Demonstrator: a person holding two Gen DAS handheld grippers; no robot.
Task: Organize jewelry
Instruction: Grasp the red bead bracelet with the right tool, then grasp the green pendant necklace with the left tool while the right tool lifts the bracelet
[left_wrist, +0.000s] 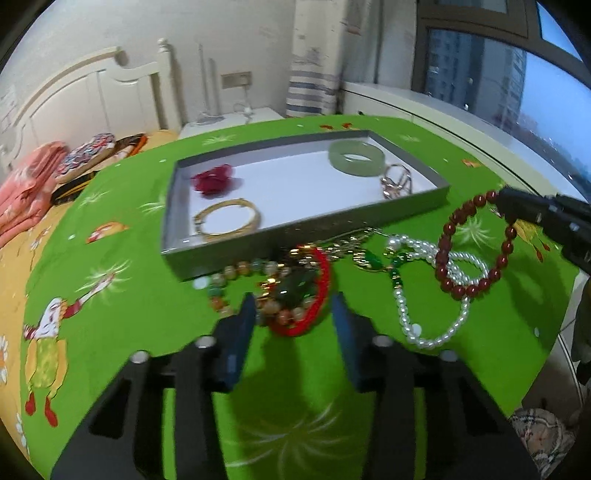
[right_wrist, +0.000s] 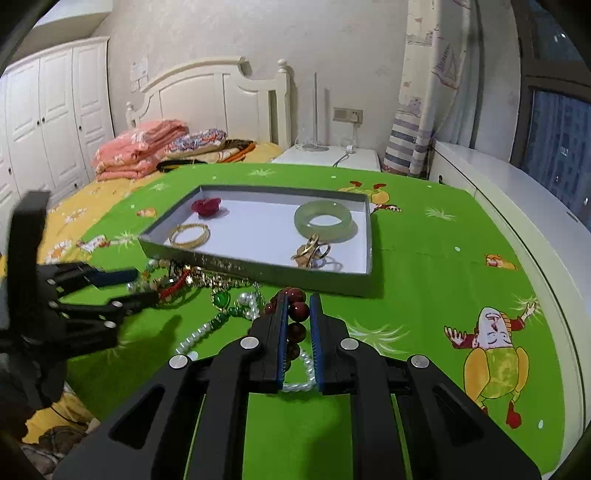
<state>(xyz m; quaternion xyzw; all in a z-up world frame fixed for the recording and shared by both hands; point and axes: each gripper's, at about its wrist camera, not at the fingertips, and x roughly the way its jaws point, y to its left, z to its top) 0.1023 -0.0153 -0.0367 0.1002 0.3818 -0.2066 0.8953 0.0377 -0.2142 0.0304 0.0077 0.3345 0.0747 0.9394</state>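
A bright green cloth (right_wrist: 424, 280) printed with cartoon chickens carries a grey tray (right_wrist: 258, 269) with a white floor. Inside, a pale green bangle (right_wrist: 325, 220) sits at three o'clock, a gold one (right_wrist: 189, 234) at eight. Dark red beads (left_wrist: 474, 245) overlap white pearls (left_wrist: 436, 295).

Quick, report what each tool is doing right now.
Left tool: jaws around the tangled bracelets, grip cannot be told.
Right tool: shut on the dark red bead bracelet, lifting it.
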